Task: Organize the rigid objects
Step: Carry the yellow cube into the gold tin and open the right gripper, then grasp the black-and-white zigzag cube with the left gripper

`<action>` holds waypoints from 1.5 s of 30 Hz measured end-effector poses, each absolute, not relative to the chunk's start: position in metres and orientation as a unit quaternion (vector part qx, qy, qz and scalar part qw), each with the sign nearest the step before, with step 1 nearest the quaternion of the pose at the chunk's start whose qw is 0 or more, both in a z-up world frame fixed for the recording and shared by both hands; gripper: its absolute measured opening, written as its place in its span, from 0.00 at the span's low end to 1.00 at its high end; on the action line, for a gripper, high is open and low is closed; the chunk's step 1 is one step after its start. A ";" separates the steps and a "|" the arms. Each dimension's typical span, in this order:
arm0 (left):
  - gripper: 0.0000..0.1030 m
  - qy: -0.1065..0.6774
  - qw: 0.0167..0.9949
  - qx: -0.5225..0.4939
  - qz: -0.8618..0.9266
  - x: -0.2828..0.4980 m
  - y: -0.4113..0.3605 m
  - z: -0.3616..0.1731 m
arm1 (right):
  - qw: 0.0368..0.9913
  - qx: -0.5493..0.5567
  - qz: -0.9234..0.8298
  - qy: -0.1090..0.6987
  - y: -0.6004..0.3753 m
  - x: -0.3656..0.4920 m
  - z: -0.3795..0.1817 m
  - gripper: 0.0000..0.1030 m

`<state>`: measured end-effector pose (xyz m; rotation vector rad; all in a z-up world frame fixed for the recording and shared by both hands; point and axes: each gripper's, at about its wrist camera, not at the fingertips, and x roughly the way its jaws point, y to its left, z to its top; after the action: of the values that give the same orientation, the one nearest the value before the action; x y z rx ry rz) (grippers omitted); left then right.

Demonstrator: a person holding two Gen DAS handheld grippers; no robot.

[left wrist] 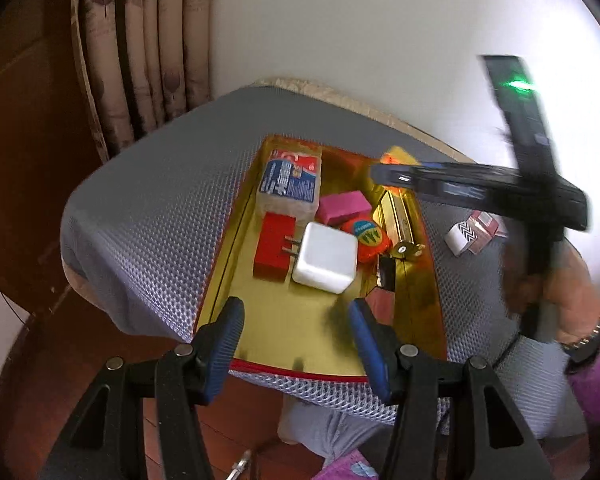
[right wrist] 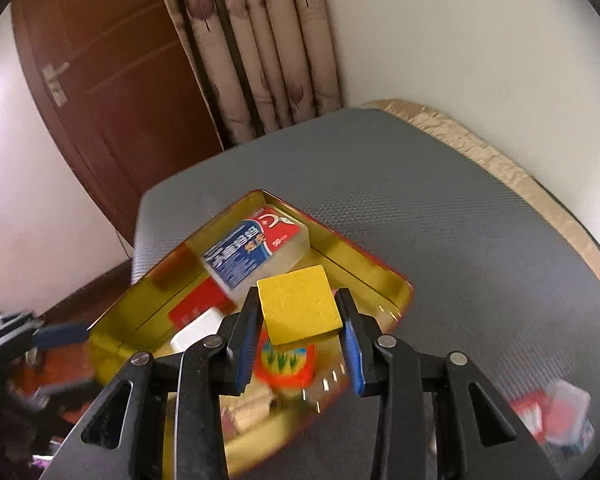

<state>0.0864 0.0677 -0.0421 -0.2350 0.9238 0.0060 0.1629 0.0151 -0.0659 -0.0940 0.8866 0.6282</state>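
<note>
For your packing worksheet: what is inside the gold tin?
In the tin: floss box, red block, white charger, pink block, orange disc. The right gripper, holding a yellow block, covers its right side.

A small table draped in a grey, dimpled mat stands pushed into the corner of a plain white wall, a strip of beige cloth showing along the table's far edge. Beige curtains printed with dark feather-like motifs hang in folds to the left of the wall. Beside them stands a reddish-brown wooden door fitted with a metal lever handle. Below the table edge lies a floor of what looks like reddish wood, though the view there is blurred. Bright light washes over the wall at the right.
</note>
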 end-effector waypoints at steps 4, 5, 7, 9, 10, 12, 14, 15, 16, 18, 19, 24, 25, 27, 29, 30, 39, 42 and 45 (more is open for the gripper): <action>0.54 0.458 0.880 -0.124 -0.005 0.091 0.071 -0.047 | 0.850 -0.057 0.282 0.441 0.031 0.183 -0.086 0.33; 0.54 0.458 0.880 -0.124 -0.005 0.091 0.071 -0.047 | 0.850 -0.062 0.275 0.445 0.034 0.188 -0.091 0.33; 0.54 0.457 0.881 -0.123 -0.006 0.091 0.072 -0.048 | 0.848 -0.063 0.268 0.453 0.038 0.194 -0.098 0.34; 0.54 0.461 0.879 -0.122 -0.009 0.092 0.071 -0.049 | 0.847 -0.058 0.266 0.456 0.039 0.198 -0.103 0.34; 0.54 0.463 0.878 -0.121 -0.010 0.092 0.071 -0.050 | 0.851 -0.059 0.259 0.454 0.040 0.200 -0.103 0.35; 0.54 0.466 0.877 -0.119 -0.010 0.093 0.071 -0.051 | 0.852 -0.042 0.259 0.452 0.036 0.201 -0.103 0.45; 0.54 0.466 0.877 -0.119 -0.009 0.093 0.070 -0.051 | 0.861 -0.014 0.261 0.437 0.025 0.194 -0.095 0.60; 0.54 0.464 0.878 -0.118 -0.009 0.092 0.069 -0.050 | 0.866 -0.004 0.259 0.427 0.018 0.188 -0.090 0.62; 0.54 0.463 0.878 -0.116 -0.008 0.091 0.068 -0.050 | 0.874 0.009 0.255 0.413 0.007 0.179 -0.083 0.62; 0.54 0.461 0.881 -0.109 -0.006 0.091 0.065 -0.049 | 0.890 0.033 0.239 0.387 -0.022 0.152 -0.075 0.67; 0.54 0.460 0.882 -0.103 -0.006 0.090 0.063 -0.049 | 0.900 0.041 0.219 0.374 -0.046 0.129 -0.074 0.72; 0.54 0.446 0.892 -0.067 -0.035 0.082 0.041 -0.043 | 0.922 -0.003 0.086 0.377 -0.139 0.051 -0.095 0.81; 0.54 0.443 0.893 -0.061 -0.047 0.080 0.036 -0.042 | 0.922 -0.025 0.052 0.384 -0.159 0.037 -0.102 0.81; 0.54 0.439 0.894 -0.048 -0.076 0.076 0.021 -0.038 | 0.912 -0.072 -0.018 0.404 -0.196 0.015 -0.117 0.81; 0.54 0.438 0.890 -0.041 -0.120 0.074 0.004 -0.033 | 0.901 -0.094 -0.068 0.419 -0.231 -0.007 -0.130 0.81; 0.54 0.440 0.885 -0.041 -0.148 0.076 -0.006 -0.031 | 0.898 -0.096 -0.080 0.421 -0.242 -0.014 -0.134 0.82; 0.54 0.466 0.838 0.047 -0.280 0.169 -0.100 -0.029 | 0.922 0.012 -0.073 0.380 -0.289 -0.043 -0.121 0.97; 0.54 0.475 0.824 0.077 -0.298 0.202 -0.120 -0.038 | 0.926 0.037 -0.060 0.371 -0.296 -0.051 -0.119 0.97; 0.54 0.491 0.808 0.093 -0.312 0.228 -0.133 -0.050 | 0.927 0.054 -0.049 0.368 -0.301 -0.051 -0.117 0.97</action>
<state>0.2276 -0.1327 -0.0499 0.1984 1.0509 -0.6666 -0.0509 -0.3013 -0.1166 0.1099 0.7535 -0.1012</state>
